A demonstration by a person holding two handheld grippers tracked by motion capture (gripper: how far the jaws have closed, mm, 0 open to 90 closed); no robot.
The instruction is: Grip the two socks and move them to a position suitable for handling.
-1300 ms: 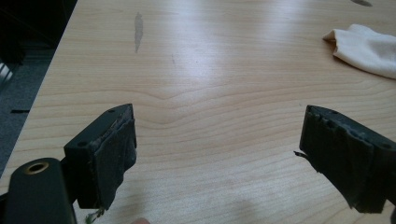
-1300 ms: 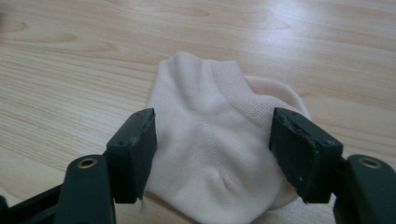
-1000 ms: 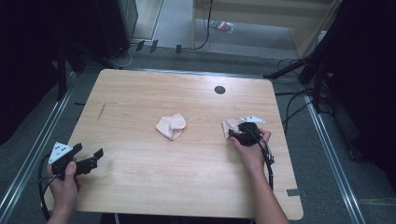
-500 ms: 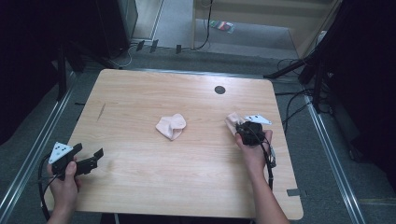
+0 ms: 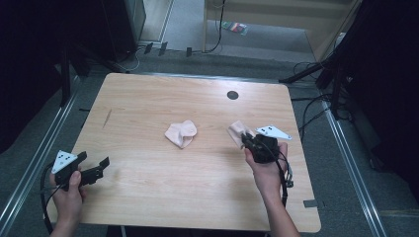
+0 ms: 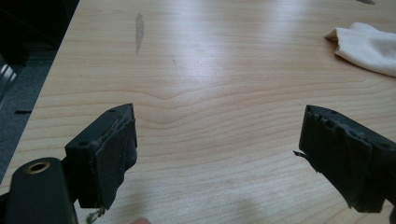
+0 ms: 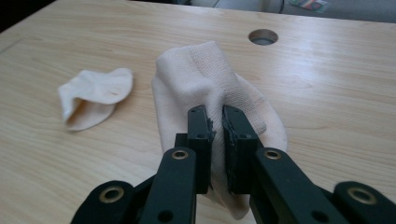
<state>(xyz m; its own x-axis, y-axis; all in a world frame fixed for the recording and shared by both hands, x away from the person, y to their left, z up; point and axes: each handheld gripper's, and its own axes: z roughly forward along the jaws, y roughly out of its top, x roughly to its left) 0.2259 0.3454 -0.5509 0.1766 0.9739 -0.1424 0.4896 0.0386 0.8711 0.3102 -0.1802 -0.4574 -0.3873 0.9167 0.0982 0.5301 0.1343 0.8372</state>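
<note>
Two pale pink socks lie on the wooden table (image 5: 148, 108). One sock (image 5: 181, 133) sits crumpled near the table's middle, also seen as the sock (image 7: 93, 95) at the left of the right gripper view and the sock (image 6: 369, 42) at the top right of the left gripper view. The other sock (image 5: 238, 132) (image 7: 210, 88) is at the right, pinched by my right gripper (image 5: 253, 142) (image 7: 217, 123), whose jaws are shut on a fold of it. My left gripper (image 5: 94, 168) (image 6: 215, 154) hovers open over the near left corner, nothing between its jaws.
A round cable hole (image 5: 232, 95) (image 7: 263, 36) lies at the table's far right. A dark streak (image 5: 107, 116) (image 6: 139, 23) marks the wood at the far left. Cables and dark stands (image 5: 316, 74) surround the table on the floor.
The right gripper has drawn its sock slightly toward the person and right. The left gripper has stayed in place.
</note>
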